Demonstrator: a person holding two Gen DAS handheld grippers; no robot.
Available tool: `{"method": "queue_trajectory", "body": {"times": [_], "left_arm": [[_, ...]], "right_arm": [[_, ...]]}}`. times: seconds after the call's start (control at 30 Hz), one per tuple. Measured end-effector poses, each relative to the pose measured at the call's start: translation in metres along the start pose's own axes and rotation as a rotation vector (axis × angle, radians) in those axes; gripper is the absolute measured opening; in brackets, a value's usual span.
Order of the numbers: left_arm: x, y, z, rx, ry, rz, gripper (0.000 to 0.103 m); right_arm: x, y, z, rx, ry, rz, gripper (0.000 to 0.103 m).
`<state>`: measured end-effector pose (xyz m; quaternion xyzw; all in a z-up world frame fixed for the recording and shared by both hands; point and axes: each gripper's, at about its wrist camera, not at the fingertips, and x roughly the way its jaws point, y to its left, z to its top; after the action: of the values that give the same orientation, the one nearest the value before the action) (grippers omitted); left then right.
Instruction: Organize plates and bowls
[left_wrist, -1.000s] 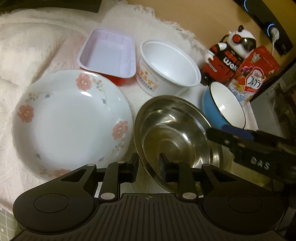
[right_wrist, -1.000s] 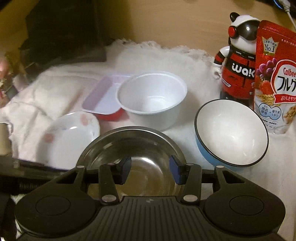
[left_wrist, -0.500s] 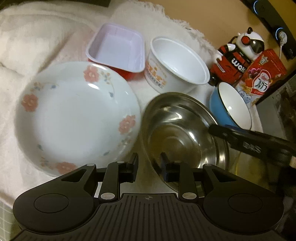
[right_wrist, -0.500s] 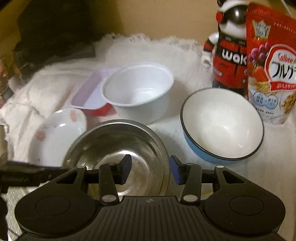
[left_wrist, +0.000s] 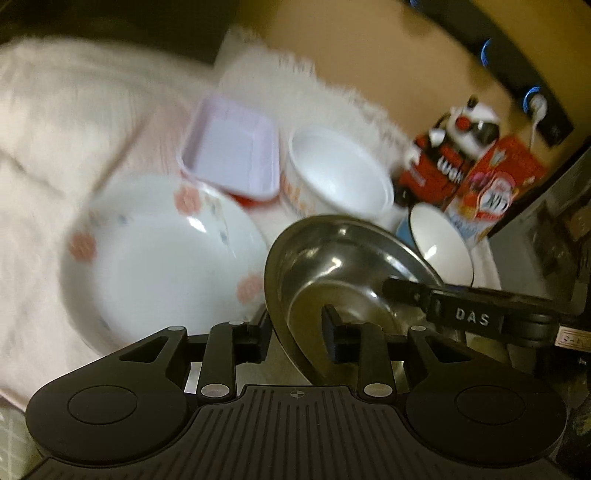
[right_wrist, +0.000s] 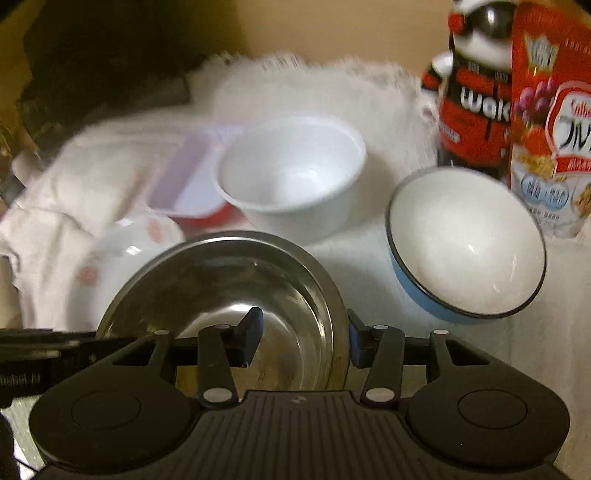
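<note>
The steel bowl (left_wrist: 332, 266) sits on the white cloth (right_wrist: 314, 81) right under both tools, and each one straddles an opposite side of its rim. In the left wrist view the left gripper (left_wrist: 295, 336) has the bowl's near-left wall running up between its fingers, and the rest of the bowl spreads away toward 1 o'clock. Its jaws have just been opening. The wall is between them, but the pads stand too far apart to pinch it, so this tool is loose on the rim. In the right wrist view the right gripper (right_wrist: 303, 336) has its left finger inside the bowl and its right finger just outside the rim. The bowl's middle lies at about 11 o'clock from it. The inner pad is clear of the wall, so these jaws also look open around the rim rather than clamped. The bowl is round and has no long axis, so what matters is the line of the rim through each gap. Both hands are equally near. The flowered plate (left_wrist: 155, 266) lies at 10 o'clock from the left gripper, just beside the bowl. The blue bowl (right_wrist: 465, 243) is at 2 o'clock from the right gripper and the white tub (right_wrist: 291, 173) at 12. A lift would probably need at least one pair of jaws to close on the wall first.
</note>
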<state>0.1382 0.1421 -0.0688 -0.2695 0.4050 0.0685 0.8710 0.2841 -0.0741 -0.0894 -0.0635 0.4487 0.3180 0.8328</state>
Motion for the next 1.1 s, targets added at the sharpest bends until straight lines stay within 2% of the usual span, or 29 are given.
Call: {"method": "queue_trajectory", "body": {"times": [0.13, 0.3, 0.47, 0.57, 0.67, 0.7, 0.77, 0.9, 1.03, 1.1], "left_arm": [[-0.009, 0.030, 0.014, -0.014, -0.023, 0.043, 0.033], [-0.005, 0.075, 0.023, -0.008, -0.010, 0.161, 0.033], [0.002, 0.110, 0.034, 0.001, 0.011, 0.199, 0.031], [0.003, 0.124, 0.039, 0.036, 0.008, 0.210, 0.029], [0.002, 0.131, 0.045, 0.114, -0.021, 0.235, 0.028], [0.002, 0.133, 0.047, 0.143, -0.024, 0.248, 0.032], [0.007, 0.140, 0.052, 0.166, -0.006, 0.218, 0.036], [0.022, 0.148, 0.061, 0.158, 0.049, 0.140, 0.033], [0.042, 0.152, 0.067, 0.136, 0.115, 0.055, 0.034], [0.049, 0.150, 0.069, 0.145, 0.138, 0.053, 0.036]], "right_arm": [[-0.007, 0.025, 0.012, -0.004, -0.033, 0.057, 0.048], [0.025, 0.076, 0.018, -0.057, -0.006, 0.085, 0.047], [0.058, 0.120, 0.020, -0.108, 0.033, 0.072, 0.047], [0.073, 0.135, 0.022, -0.116, 0.058, 0.062, 0.047], [0.083, 0.146, 0.019, -0.133, 0.063, 0.041, 0.047], [0.083, 0.150, 0.018, -0.147, 0.049, 0.023, 0.048], [0.081, 0.154, 0.016, -0.172, 0.032, -0.017, 0.048], [0.071, 0.154, 0.011, -0.158, -0.027, -0.054, 0.048], [0.068, 0.143, 0.006, -0.056, -0.056, -0.090, 0.049], [0.076, 0.133, 0.005, 0.011, -0.033, -0.091, 0.049]]}}
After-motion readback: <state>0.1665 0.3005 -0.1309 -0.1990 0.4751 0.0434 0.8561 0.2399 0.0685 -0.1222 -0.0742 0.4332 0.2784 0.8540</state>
